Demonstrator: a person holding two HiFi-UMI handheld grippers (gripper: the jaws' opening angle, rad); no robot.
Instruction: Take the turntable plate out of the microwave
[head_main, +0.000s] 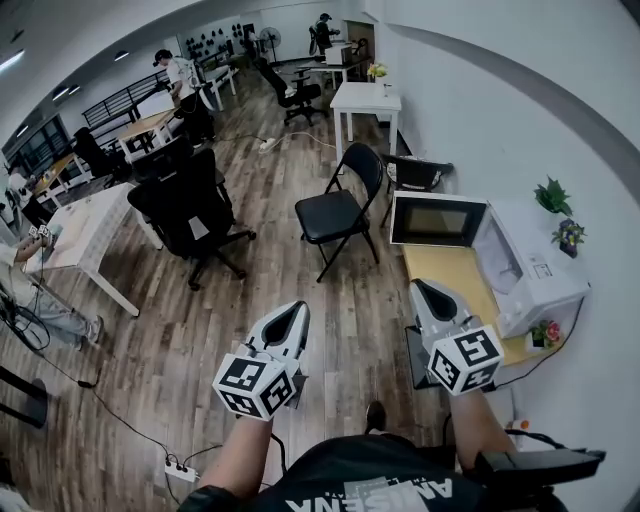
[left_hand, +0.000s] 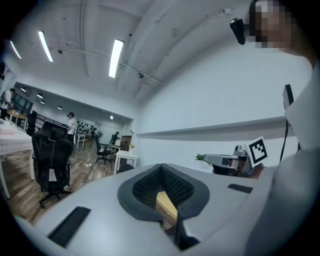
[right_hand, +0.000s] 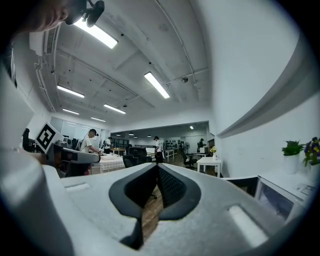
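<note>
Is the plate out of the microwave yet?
Not yet. Done: the door of the microwave already stands open. In hand: nothing; the left gripper and right gripper are both shut, empty and short of it. Left: reach in and lift out the plate, which I cannot see here.

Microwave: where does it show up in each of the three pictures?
Head view: microwave at the right, its door swung open.
Left gripper view: not in it.
Right gripper view: at the lower right edge.
Shared landmark: small white table, seen left of centre in the left gripper view and right of centre in the right gripper view.
</note>
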